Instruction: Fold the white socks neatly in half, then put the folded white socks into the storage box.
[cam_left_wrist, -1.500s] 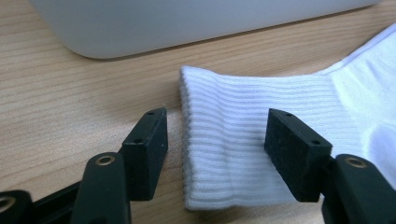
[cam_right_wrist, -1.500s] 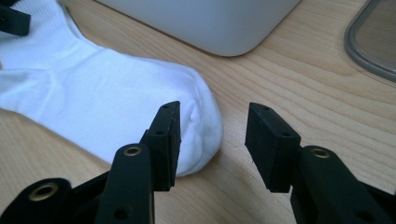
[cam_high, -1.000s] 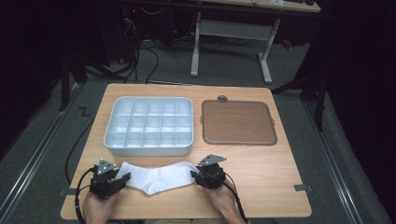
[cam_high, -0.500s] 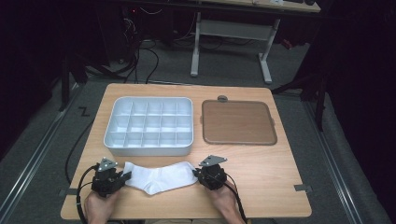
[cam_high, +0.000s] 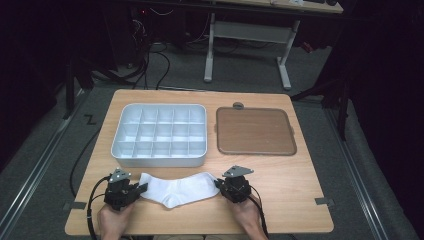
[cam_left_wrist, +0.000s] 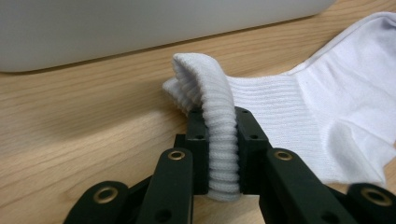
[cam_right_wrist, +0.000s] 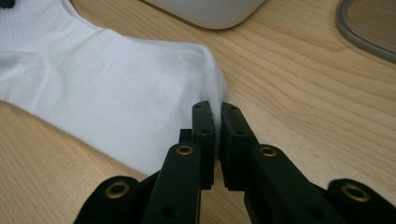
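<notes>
- In the left gripper view the ribbed cuff of the white sock (cam_left_wrist: 219, 140) runs down between the black jaws, which hide the pinched stretch.
- There the sock's foot is cut off by the right edge, and the grey compartment tray (cam_left_wrist: 140, 28) by the top edge.
- In the right gripper view the brown mat (cam_right_wrist: 369, 28) shows as a corner only.
- In the high view the person's forearms are cut off at the bottom edge.

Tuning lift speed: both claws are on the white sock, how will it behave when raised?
The white ribbed cotton sock will likely sag in the middle: it lies limp and creased between the left claw and right claw. The cuff folds easily in the left jaws, so it is floppy. It is probably light, and the ribbed knit looks unlikely to slip.
</notes>
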